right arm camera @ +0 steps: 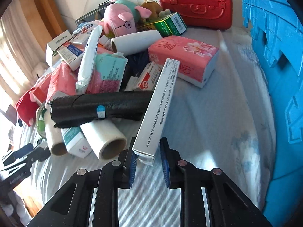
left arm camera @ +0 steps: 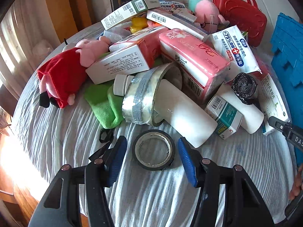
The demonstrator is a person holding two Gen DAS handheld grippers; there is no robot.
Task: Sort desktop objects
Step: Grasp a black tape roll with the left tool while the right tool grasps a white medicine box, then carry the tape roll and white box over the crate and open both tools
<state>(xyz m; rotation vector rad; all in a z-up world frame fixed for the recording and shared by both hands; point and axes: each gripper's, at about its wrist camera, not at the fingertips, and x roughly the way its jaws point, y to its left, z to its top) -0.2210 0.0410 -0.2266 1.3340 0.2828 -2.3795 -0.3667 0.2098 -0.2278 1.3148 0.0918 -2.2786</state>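
A black tape roll (left arm camera: 153,150) lies flat on the cloth between the open blue pads of my left gripper (left arm camera: 151,147); the pads stand apart from it on both sides. Behind it is a heap: a clear tape roll (left arm camera: 144,98), white bottles (left arm camera: 181,111), a pink tissue pack (left arm camera: 193,60), boxes and plush pigs (left arm camera: 64,71). In the right wrist view my right gripper (right arm camera: 147,155) straddles the near end of a long white box (right arm camera: 159,106); the left pad touches it, a small gap shows at the right pad. The box leans up against the heap.
A blue crate (right arm camera: 274,75) stands along the right side and shows in the left wrist view (left arm camera: 287,47). A red case (right arm camera: 195,1) stands at the back. A black bag roll (right arm camera: 98,107) and paper rolls (right arm camera: 106,138) lie left of the box. The table edge is at the left.
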